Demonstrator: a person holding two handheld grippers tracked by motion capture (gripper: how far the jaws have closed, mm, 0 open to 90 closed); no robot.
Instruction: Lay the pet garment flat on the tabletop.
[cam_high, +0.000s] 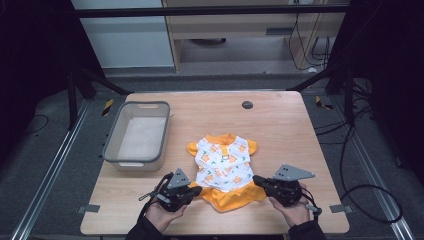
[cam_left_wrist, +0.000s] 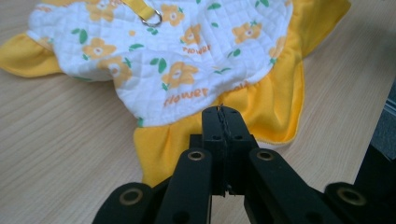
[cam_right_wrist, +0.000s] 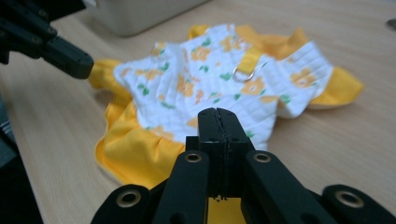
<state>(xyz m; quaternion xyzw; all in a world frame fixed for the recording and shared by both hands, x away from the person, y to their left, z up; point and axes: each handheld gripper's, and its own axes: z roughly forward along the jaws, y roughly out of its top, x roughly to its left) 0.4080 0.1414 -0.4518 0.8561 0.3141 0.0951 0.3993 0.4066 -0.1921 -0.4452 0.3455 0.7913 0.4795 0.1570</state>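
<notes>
Black jaws of the left hand-held gripper (cam_left_wrist: 223, 112) stand pressed flat together, clenched with nothing seen between them, their tip just over the yellow frill at the hem of the small pet dress (cam_left_wrist: 187, 60). From the right side, the right hand-held gripper (cam_right_wrist: 217, 114) is likewise clenched, jaws met in a tight seam, its tip above the hem's other corner; whether either tip touches the fabric I cannot tell. In the high view the left hand-held gripper (cam_high: 196, 190) and the right hand-held gripper (cam_high: 258, 179) flank the dress's near hem, one at each lower corner, each carried by a hand (cam_high: 295, 207). Spread flat on the wooden table (cam_high: 280, 130), the dress (cam_high: 225, 167) shows a white quilted body with orange flowers, yellow sleeves and a metal ring (cam_left_wrist: 152, 19) on a yellow strap. Farther left stands a grey plastic bin (cam_high: 111, 145), well apart from the dress.
</notes>
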